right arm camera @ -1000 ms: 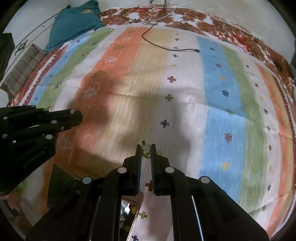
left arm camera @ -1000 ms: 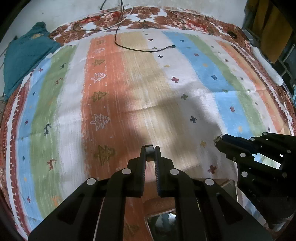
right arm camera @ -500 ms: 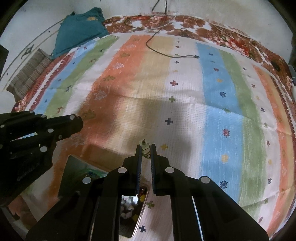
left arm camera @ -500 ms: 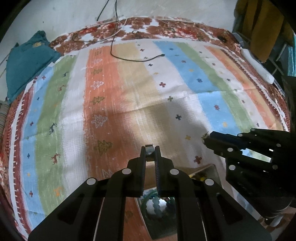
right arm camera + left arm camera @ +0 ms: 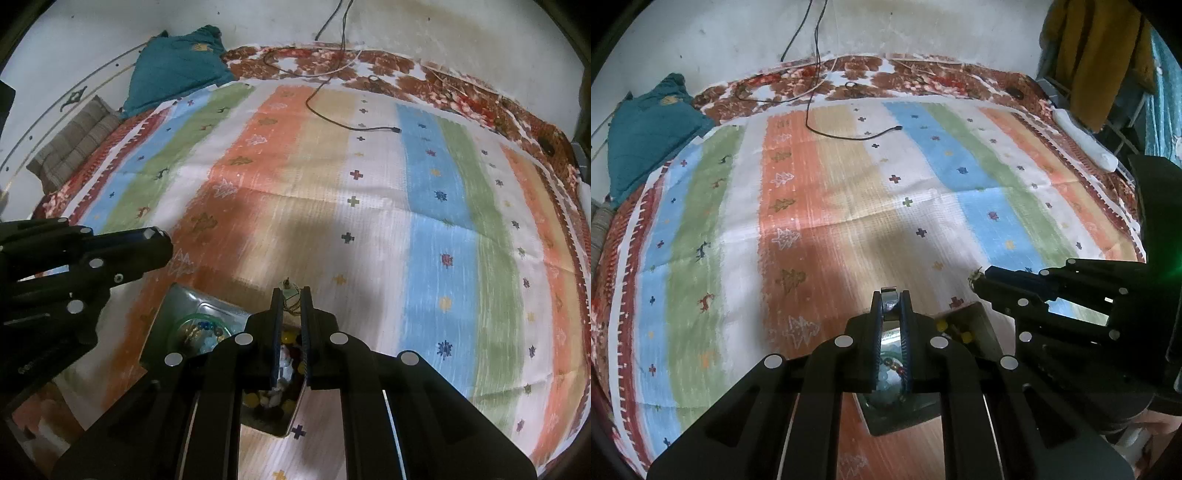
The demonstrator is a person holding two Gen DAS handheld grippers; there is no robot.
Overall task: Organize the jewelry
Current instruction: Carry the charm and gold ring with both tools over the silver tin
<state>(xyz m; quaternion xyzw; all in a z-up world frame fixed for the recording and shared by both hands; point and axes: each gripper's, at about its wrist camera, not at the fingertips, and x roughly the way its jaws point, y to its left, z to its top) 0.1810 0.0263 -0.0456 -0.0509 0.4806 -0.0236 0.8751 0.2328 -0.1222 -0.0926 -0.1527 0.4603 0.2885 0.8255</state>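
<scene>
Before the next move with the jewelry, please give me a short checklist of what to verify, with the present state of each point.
1. Left gripper shut on a small metal piece: ok.
2. Right gripper shut on a small wire ornament: ok.
3. Tray below both grippers: ok.
4. Which compartment each piece belongs in: cannot tell.
5. The two grippers apart from each other: ok.
6. Cable far from the tray: ok.

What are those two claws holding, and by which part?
The left gripper pinches a small silvery ring at its fingertips. The right gripper pinches a thin wire earring by its body; its top pokes out.
</scene>
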